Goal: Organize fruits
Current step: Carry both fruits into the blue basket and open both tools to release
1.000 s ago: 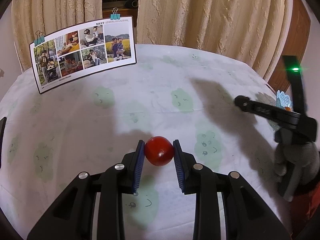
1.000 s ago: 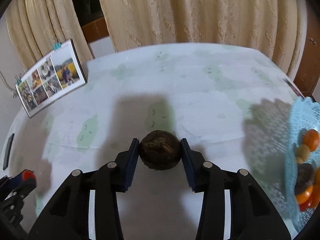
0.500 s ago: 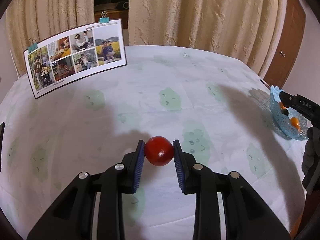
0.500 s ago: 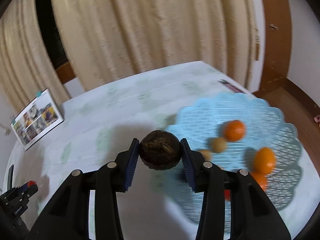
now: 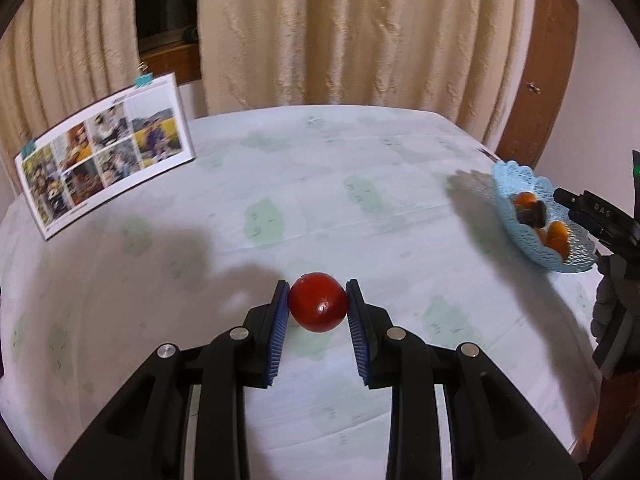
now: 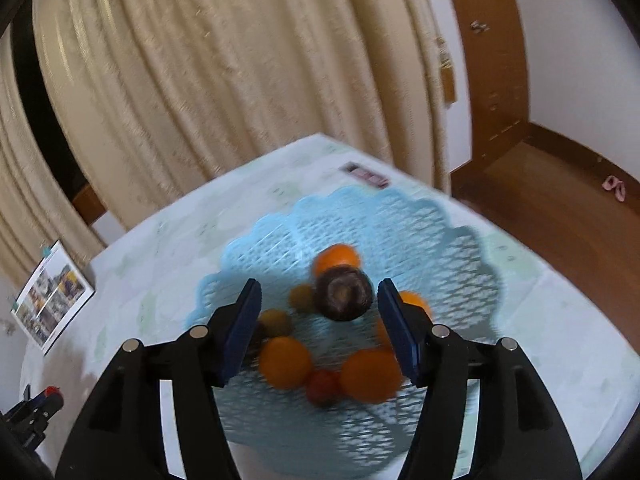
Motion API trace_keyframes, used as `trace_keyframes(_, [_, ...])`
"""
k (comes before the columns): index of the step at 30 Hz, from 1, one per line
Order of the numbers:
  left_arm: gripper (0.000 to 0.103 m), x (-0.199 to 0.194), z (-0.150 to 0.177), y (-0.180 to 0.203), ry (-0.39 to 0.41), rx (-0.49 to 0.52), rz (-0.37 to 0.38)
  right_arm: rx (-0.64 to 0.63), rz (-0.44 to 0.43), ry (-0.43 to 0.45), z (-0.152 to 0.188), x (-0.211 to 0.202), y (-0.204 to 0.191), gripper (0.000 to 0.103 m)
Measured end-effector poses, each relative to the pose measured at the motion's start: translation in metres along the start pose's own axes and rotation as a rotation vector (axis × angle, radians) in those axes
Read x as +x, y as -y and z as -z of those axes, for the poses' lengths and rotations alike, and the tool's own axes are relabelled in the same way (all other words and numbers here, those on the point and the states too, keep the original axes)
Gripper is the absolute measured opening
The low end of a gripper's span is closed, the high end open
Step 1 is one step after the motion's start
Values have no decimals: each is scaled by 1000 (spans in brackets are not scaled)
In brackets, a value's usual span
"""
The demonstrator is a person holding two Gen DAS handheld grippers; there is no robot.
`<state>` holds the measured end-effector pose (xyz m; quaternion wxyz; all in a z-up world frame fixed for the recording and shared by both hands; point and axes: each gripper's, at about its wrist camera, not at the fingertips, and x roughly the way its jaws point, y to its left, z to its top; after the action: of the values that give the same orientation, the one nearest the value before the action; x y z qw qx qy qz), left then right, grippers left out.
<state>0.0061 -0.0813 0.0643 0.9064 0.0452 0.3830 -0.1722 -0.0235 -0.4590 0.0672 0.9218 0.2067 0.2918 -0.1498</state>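
Over the pale blue basket [image 6: 400, 216], at the far right edge of the table [image 5: 320, 184]: right gripper [image 6: 318, 314] hanging with jaws opening, pads clear of the dark brown fruit [image 6: 342, 294]. Fruit between the pads but touching neither, dropping or just landed among the oranges [image 6: 286, 362] in the basket's middle; blur leaves that undecided. Released there, judging by the task, so the round fruit settles into the hollow and cannot roll off the cloth. A small red fruit [image 6: 322, 388] and two small brownish ones also lying in the basket, near the oranges.

Nearer the table's middle, well apart from the basket: left gripper [image 5: 318, 306] clenched on a red fruit [image 5: 318, 302], both blue pads pressed on its sides, fruit carried above the cloth. Held firm and across the widest part, likely because a smooth round skin slips easily. Probably next in line for the basket, waiting on room once the right gripper clears.

At the far left, propped upright and out of the way: a photo card [image 5: 106, 156] with clips on its top edge. Beyond, cream curtains [image 5: 360, 28].
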Motion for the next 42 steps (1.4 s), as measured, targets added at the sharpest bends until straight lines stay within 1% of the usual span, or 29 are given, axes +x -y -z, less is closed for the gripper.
trace_keyframes(3, [29,1,-9,19,6,31,25,9,68,72,3,-14,11,62])
trace_keyframes(4, [29,2,-11,25,6,38,32,17,107,110,5,-20,18,62])
trace_keyframes(7, [29,4,-20,48,11,73,66,43,183,186,9,-34,35,66])
trace_keyframes(9, [29,5,-28,68,18,101,97,61,215,223,14,-40,44,68])
trace_keyframes(12, [29,8,-37,91,29,136,134,87,245,257,19,-46,57,68])
trace_keyframes(16, [29,17,-53,129,38,184,189,137,254,286,25,-49,69,69])
trace_keyframes(19, [29,25,-62,155,36,214,233,162,243,292,26,-49,73,69])
trace_keyframes(21, [29,30,-66,173,33,237,262,177,241,299,27,-51,75,76])
trace_keyframes(23, [29,37,-68,188,24,253,283,195,237,303,28,-52,78,77])
trace_keyframes(28, [29,57,-73,220,-5,285,321,239,220,292,26,-49,86,77])
trace_keyframes(31, [29,67,-73,236,-14,307,333,241,212,291,27,-50,87,77])
trace_keyframes(36, [29,81,-75,251,-35,316,355,243,203,293,28,-51,87,77])
trace_keyframes(37, [31,83,-76,253,-34,313,357,245,201,293,28,-50,88,77])
trace_keyframes(39, [45,85,-77,253,-37,302,352,252,195,291,28,-50,89,77])
trace_keyframes(40, [60,84,-78,251,-32,292,348,254,193,291,28,-50,89,77])
trace_keyframes(41, [64,83,-79,247,-20,282,340,256,192,290,28,-50,90,77])
trace_keyframes(42, [64,82,-81,244,-11,277,333,258,190,288,28,-50,89,77])
